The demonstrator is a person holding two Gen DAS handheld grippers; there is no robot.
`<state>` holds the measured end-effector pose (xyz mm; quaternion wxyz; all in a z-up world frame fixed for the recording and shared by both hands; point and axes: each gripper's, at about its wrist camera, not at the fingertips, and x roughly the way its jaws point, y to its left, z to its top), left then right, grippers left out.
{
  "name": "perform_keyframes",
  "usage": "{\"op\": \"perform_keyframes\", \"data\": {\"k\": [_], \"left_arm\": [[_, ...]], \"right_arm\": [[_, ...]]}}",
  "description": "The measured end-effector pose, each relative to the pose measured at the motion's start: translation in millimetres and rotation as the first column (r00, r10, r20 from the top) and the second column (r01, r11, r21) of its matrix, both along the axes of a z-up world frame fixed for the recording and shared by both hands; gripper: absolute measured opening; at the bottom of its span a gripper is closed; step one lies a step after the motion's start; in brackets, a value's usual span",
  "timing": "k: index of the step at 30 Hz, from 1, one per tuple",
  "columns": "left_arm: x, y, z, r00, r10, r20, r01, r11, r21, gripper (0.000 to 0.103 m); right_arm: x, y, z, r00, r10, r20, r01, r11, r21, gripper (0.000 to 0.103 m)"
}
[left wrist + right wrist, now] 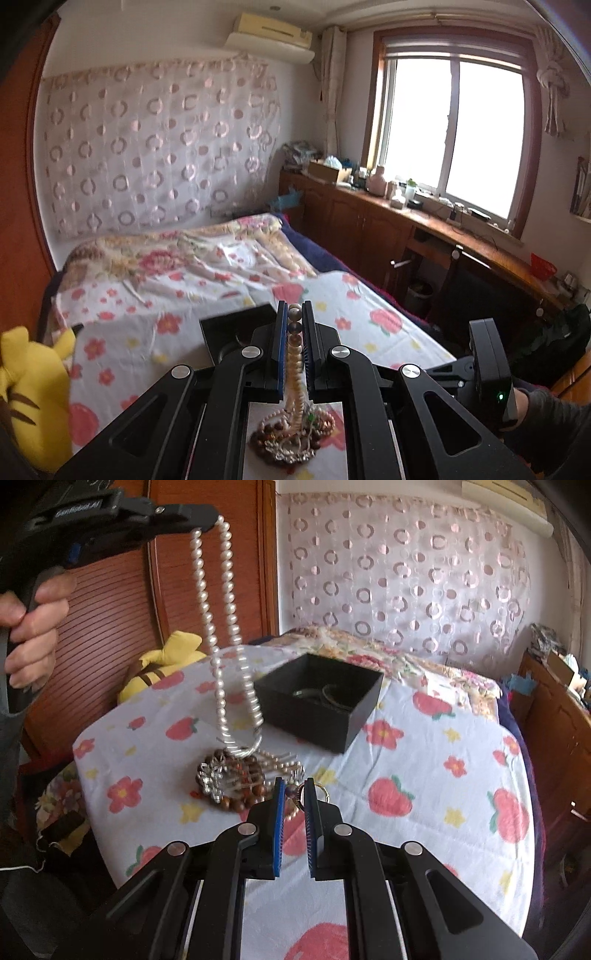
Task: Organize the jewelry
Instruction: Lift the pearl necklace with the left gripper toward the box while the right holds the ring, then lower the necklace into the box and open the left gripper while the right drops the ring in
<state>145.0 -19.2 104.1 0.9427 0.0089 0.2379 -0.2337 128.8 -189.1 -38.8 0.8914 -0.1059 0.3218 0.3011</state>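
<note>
My left gripper (294, 314) is shut on a white pearl necklace (293, 363) and holds it high above the bed; the gripper also shows in the right wrist view (212, 518), with the necklace (218, 635) hanging down in a long loop. Its lower end swings just above a pile of jewelry (236, 779) of brown bead bracelets, silver pieces and pearl strands on the flowered sheet. My right gripper (294, 794) hovers low at the near edge of the pile, slightly open, nothing held. A black open box (321, 701) with bangles inside stands behind the pile.
A yellow plush toy (166, 664) lies at the bed's left side by a wooden wardrobe (110, 590). A folded quilt (184, 254) lies at the far end of the bed. Wooden cabinets (369, 221) run under the window on the right.
</note>
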Motion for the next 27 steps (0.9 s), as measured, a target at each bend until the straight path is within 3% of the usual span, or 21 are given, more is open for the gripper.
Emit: {"op": "perform_keyframes", "data": {"k": [6,27], "left_arm": [[12.6,-0.6,18.4,0.999,0.025,0.036,-0.025,1.0,0.012,0.006],[80.8,2.5,35.9,0.995,0.102,0.024,-0.103,0.994,0.032,0.007]], "right_arm": [[7.8,-1.3,19.1,0.999,-0.008,0.037,0.007,1.0,0.017,0.011],[34.2,11.0,50.2,0.995,-0.013,0.102,0.008,0.999,0.054,0.012]]}}
